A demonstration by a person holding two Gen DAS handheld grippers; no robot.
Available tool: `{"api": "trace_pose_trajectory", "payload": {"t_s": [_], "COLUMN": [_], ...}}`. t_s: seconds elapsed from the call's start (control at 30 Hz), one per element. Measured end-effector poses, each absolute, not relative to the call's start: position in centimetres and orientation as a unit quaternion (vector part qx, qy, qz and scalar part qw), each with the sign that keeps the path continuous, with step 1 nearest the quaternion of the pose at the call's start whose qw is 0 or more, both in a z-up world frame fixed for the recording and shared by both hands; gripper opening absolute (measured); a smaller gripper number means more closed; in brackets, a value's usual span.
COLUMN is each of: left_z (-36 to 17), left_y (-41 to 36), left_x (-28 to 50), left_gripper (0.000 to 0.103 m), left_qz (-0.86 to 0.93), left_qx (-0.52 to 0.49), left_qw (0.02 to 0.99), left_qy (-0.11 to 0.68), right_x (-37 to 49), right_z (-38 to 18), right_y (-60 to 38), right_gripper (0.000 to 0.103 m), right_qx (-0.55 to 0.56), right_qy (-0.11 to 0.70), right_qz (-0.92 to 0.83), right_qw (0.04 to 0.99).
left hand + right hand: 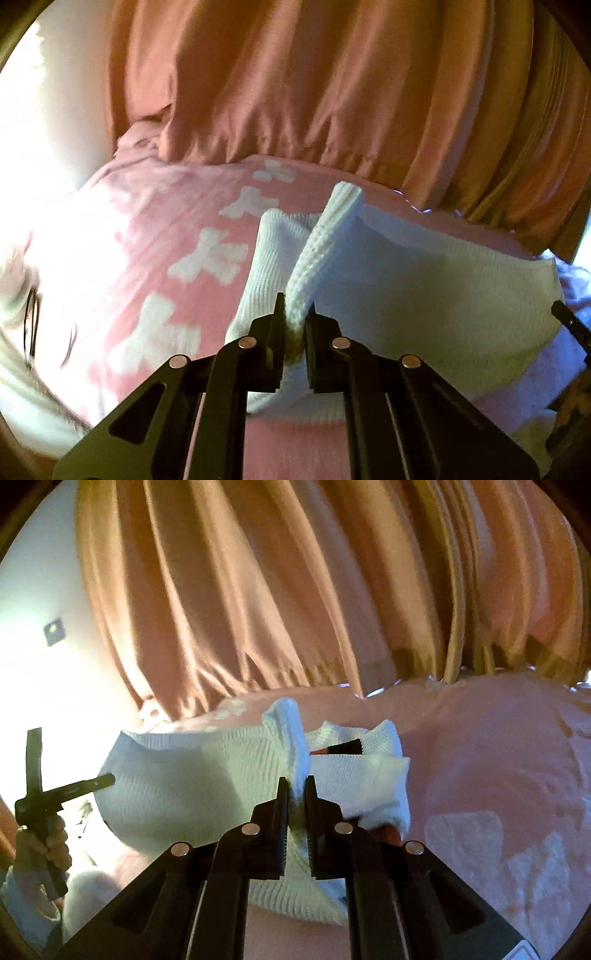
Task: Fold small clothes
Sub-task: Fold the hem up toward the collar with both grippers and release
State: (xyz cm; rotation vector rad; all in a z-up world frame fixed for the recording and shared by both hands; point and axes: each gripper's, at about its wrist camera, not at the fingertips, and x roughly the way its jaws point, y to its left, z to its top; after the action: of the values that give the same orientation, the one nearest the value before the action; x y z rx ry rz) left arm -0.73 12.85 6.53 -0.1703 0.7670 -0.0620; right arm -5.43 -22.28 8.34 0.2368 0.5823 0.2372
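A white knitted garment (424, 291) lies on a pink bedspread (147, 236) with white bow prints. My left gripper (295, 308) is shut on a ribbed edge of the garment at its left side, and the pinched fold stands up between the fingers. My right gripper (295, 788) is shut on a ribbed edge of the same garment (177, 786) at its right side. The left gripper's body also shows at the left of the right wrist view (40, 801), held in a hand. A tip of the right gripper shows at the right edge of the left wrist view (570, 321).
Orange-pink curtains (314, 81) hang just behind the bed's far edge. A bright white wall (33, 664) with a small square fitting is at the left. More pink bedspread (498, 775) stretches to the right of the garment.
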Motion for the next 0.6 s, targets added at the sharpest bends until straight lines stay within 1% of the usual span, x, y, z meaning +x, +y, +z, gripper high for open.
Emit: {"api": "trace_pose_trajectory", "payload": {"t_s": [0.1,0.17,0.27,0.37,0.4,0.47,0.5,0.53,0.6], "left_z": [7.8,9.2,10.6,10.5,9.8,6.7,4.4,3.0,1.3], "left_y": [13.7,13.5,12.6,11.8,11.7,11.5,11.7,12.0,12.3], "left_x": [-1.9,-0.7,2.7,7.3,9.0,13.5,15.7,16.5,16.9], "left_gripper": [0.008,0.008,0.008,0.008,0.008,0.013,0.013,0.013,0.013], "left_qz": [-0.025,-0.024,-0.007,0.023,0.035,0.054,0.06,0.068,0.077], "left_qx": [-0.104,-0.099,-0.076,-0.06,-0.057,-0.048,-0.054,-0.062,-0.066], "left_qw": [0.924,0.933,0.947,0.951,0.949,0.933,0.919,0.912,0.903], "left_qy": [0.367,0.345,0.312,0.302,0.308,0.352,0.386,0.399,0.419], "right_x": [-6.8,-5.2,-0.5,5.7,7.3,11.4,12.8,13.6,12.6], "right_z": [10.3,11.7,12.5,10.5,9.4,5.4,3.6,2.0,1.5], "right_y": [-22.8,-23.2,-24.2,-25.9,-26.2,-27.1,-27.2,-27.3,-27.1], "right_gripper": [0.008,0.008,0.008,0.008,0.008,0.009,0.009,0.009,0.012], "right_qx": [0.106,0.097,0.096,0.128,0.128,0.142,0.145,0.149,0.156], "right_qy": [0.258,0.239,0.227,0.251,0.27,0.33,0.361,0.387,0.384], "right_qz": [0.106,0.108,0.108,0.101,0.097,0.074,0.061,0.046,0.048], "right_qw": [0.954,0.96,0.963,0.954,0.949,0.93,0.919,0.909,0.909]}}
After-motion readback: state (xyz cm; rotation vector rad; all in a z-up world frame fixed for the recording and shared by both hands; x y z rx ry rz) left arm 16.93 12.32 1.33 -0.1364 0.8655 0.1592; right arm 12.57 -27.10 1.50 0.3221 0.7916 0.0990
